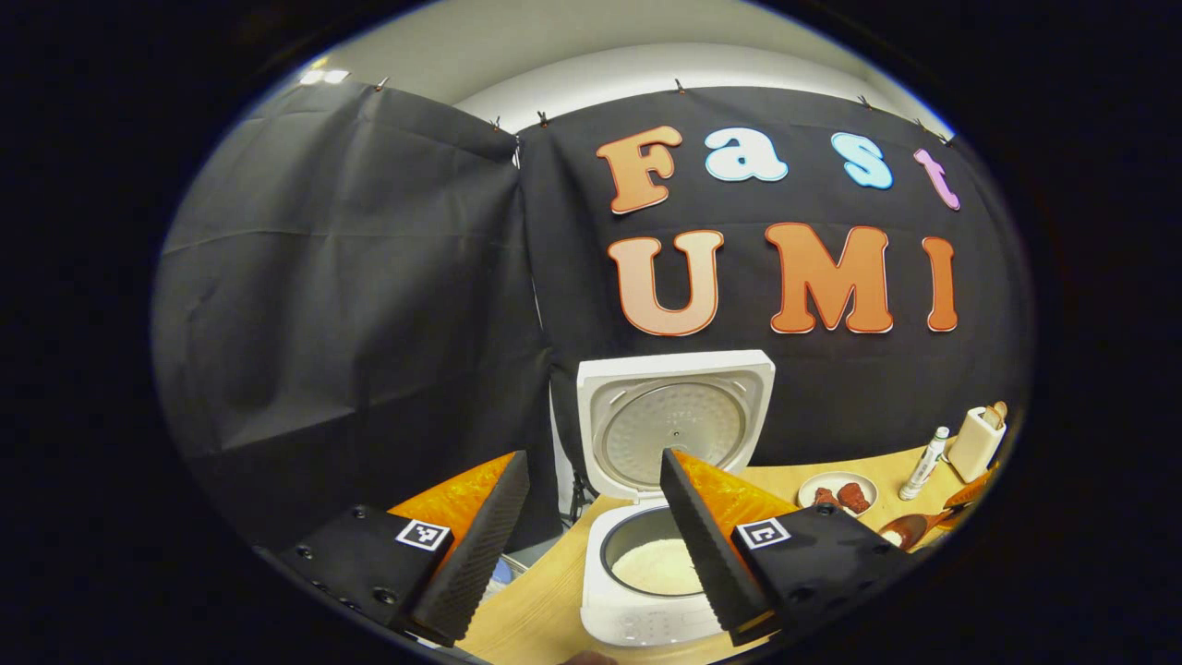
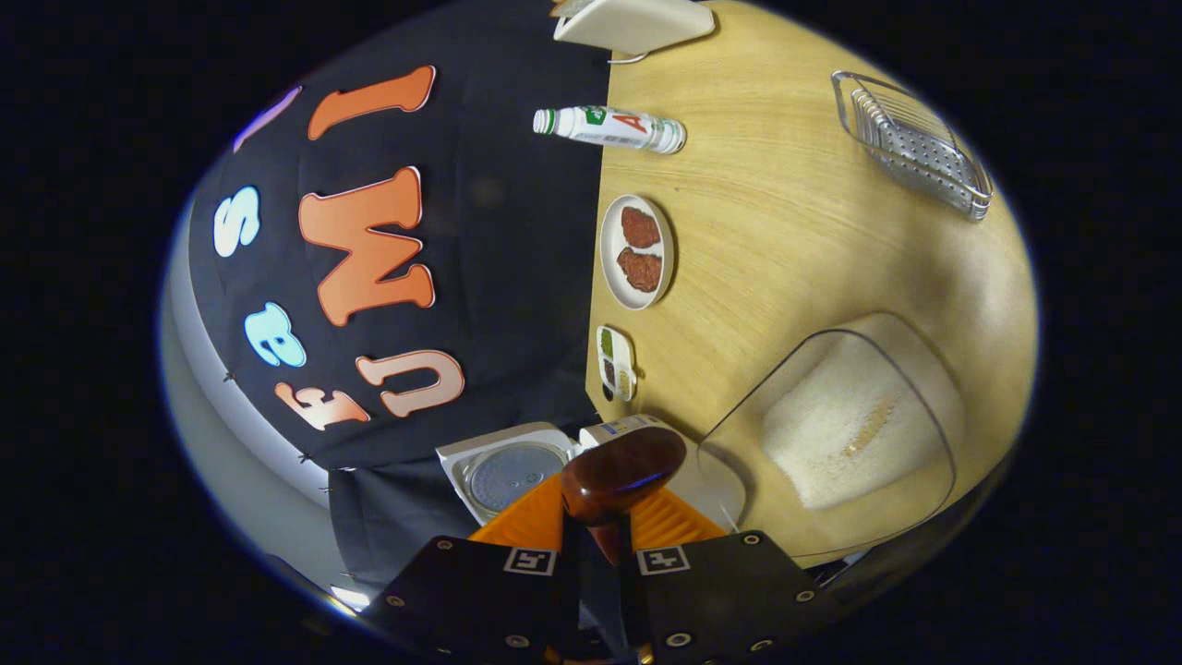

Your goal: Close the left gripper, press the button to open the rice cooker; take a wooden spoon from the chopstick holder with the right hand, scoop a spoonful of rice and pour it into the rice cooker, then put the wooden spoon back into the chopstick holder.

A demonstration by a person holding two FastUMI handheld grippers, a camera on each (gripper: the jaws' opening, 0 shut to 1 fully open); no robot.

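Nearest the lens in the right gripper view, lower centre: right hand-held gripper (image 2: 600, 545), fingers drawn together and clamped on the handle of the wooden spoon (image 2: 622, 473). Spoon bowl, dark brown and glossy, projects just beyond the fingertips; whether it carries rice cannot be told. Right of the spoon bowl, lower right of frame: clear container (image 2: 831, 434) holding white rice (image 2: 854, 429), on the pale wood worktop (image 2: 785, 212). Just left of and behind the spoon bowl: white rice cooker (image 2: 517, 471), lid raised.

Mid-frame along the worktop's edge by the black cloth: small divided dish (image 2: 617, 362), then a round plate (image 2: 637, 251) with two reddish-brown pieces, then a white bottle (image 2: 609, 127). Upper right: metal rack (image 2: 914, 143).

Left gripper view, lower centre: left hand-held gripper (image 1: 591, 526), fingers spread well apart, nothing between them. Beyond them the rice cooker (image 1: 669, 517), lid upright, white rice visible in the inner pot. Far right of frame: cream chopstick holder (image 1: 974, 443), standing beside the bottle (image 1: 925, 462), and the wooden spoon (image 1: 910, 528) low at the edge.
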